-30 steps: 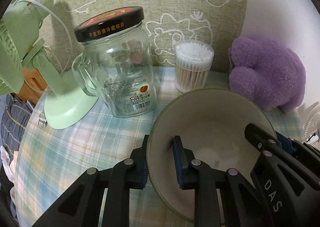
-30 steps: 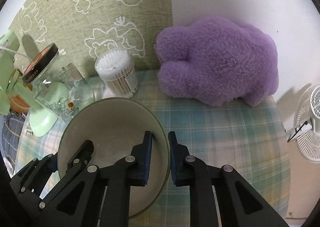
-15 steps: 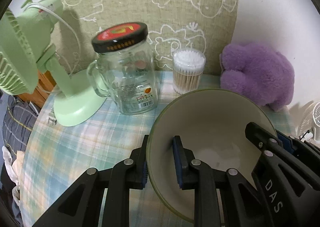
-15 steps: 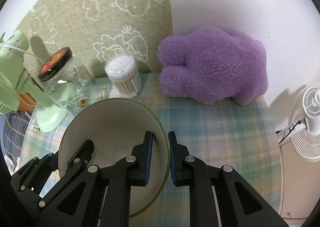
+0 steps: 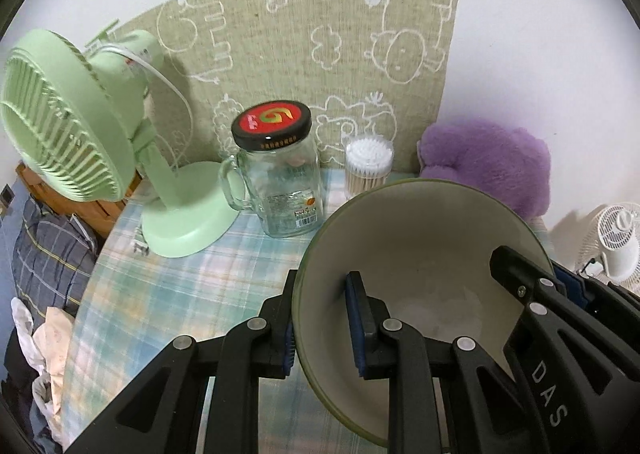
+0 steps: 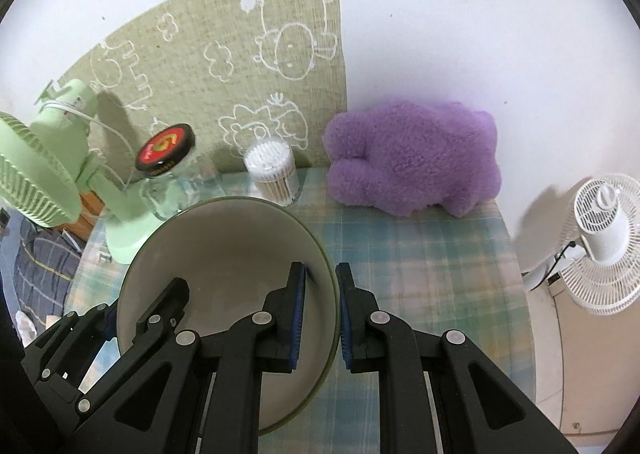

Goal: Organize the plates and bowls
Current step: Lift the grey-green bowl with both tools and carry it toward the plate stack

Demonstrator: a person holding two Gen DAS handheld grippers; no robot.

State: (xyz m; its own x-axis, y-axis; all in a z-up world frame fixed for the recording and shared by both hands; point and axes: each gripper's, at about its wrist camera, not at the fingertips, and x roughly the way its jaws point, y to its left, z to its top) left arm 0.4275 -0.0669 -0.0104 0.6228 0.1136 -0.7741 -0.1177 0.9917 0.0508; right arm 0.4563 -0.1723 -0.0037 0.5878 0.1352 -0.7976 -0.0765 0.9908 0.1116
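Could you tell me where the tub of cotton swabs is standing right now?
The tub of cotton swabs stands at the back of the checked tablecloth, between the glass jar and the purple plush toy.

The bowl (image 5: pixel 432 246) sits between the left gripper (image 5: pixel 322 318) and right gripper (image 6: pixel 320 308). Ahead stand a desk fan (image 5: pixel 80 142), jar (image 5: pixel 280 174), cotton-swab tub (image 5: pixel 368 166) and plush toy (image 6: pixel 412 158), left to right.
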